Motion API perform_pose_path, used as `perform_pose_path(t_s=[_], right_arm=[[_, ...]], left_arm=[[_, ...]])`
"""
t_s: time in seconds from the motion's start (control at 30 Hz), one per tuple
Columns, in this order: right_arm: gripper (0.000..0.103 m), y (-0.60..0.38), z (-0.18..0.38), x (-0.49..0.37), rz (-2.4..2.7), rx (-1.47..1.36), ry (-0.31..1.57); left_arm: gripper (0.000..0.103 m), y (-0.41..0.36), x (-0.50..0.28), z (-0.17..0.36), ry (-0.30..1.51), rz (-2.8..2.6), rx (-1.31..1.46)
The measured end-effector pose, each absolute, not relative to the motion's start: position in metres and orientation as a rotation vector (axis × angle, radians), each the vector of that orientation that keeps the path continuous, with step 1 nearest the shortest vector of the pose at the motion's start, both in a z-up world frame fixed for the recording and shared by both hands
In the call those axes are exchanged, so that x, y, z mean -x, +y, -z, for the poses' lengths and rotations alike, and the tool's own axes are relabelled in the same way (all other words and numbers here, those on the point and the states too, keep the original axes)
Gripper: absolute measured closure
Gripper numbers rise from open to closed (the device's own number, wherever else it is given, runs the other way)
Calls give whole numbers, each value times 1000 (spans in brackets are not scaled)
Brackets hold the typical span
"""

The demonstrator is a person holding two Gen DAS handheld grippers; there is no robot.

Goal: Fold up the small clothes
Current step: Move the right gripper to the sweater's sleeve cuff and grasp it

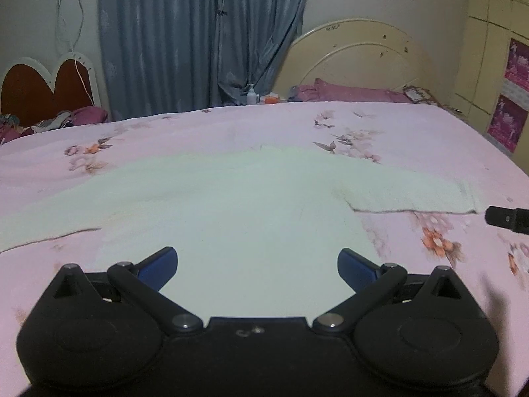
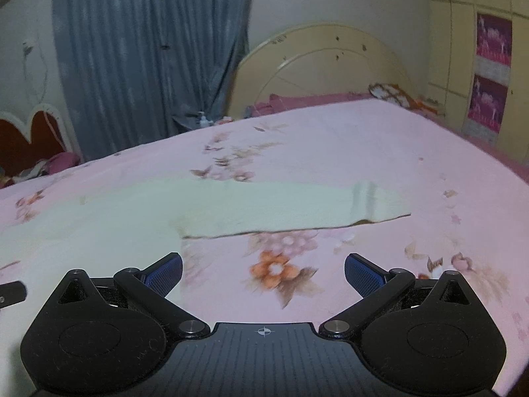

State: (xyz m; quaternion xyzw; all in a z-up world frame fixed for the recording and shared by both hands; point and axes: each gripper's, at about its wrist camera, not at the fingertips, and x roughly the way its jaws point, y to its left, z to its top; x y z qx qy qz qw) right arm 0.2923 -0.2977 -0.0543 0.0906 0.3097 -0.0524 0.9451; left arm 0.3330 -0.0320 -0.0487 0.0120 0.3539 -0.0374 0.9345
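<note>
A pale white long-sleeved garment (image 1: 238, 205) lies spread flat on the pink floral bedsheet (image 1: 413, 139), sleeves stretched out left and right. My left gripper (image 1: 257, 263) is open and empty, hovering over the garment's lower body. My right gripper (image 2: 263, 271) is open and empty above bare sheet, just below the garment's right sleeve (image 2: 281, 205) and to the right of its body. The right gripper's tip (image 1: 506, 217) shows at the right edge of the left wrist view, near the sleeve cuff. The left gripper's tip (image 2: 11, 292) shows at the left edge of the right wrist view.
A cream round headboard (image 1: 357, 56) and pink pillows (image 1: 347, 92) stand at the far end of the bed. A blue-grey curtain (image 1: 198, 39) hangs behind. A pump bottle (image 1: 252, 94) sits by the curtain. A heart-shaped headboard (image 1: 46, 86) is far left, a wardrobe (image 1: 496, 66) right.
</note>
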Motion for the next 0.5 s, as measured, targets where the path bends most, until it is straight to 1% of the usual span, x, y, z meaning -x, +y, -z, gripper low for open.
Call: perform_pose_path(t_s=[0.17, 0.33, 0.37, 0.4, 0.43, 0.47, 0.5], right_arm=[[0, -369, 82, -340, 175, -268, 644], [1, -429, 115, -369, 227, -377, 656], [4, -440, 121, -373, 245, -400, 653], [13, -451, 126, -375, 257, -422, 653], [36, -461, 130, -378, 275, -451, 662], [40, -473, 136, -380, 296, -495, 666], [40, -482, 141, -381, 304, -535, 668]], left_arm=[[0, -64, -372, 64, 761, 57, -69], [0, -91, -392, 79, 811, 46, -103], [0, -95, -395, 81, 820, 46, -111], [0, -98, -397, 84, 829, 47, -120], [0, -102, -399, 86, 838, 47, -129], [0, -104, -401, 88, 848, 45, -140], [0, -106, -404, 90, 856, 42, -149]])
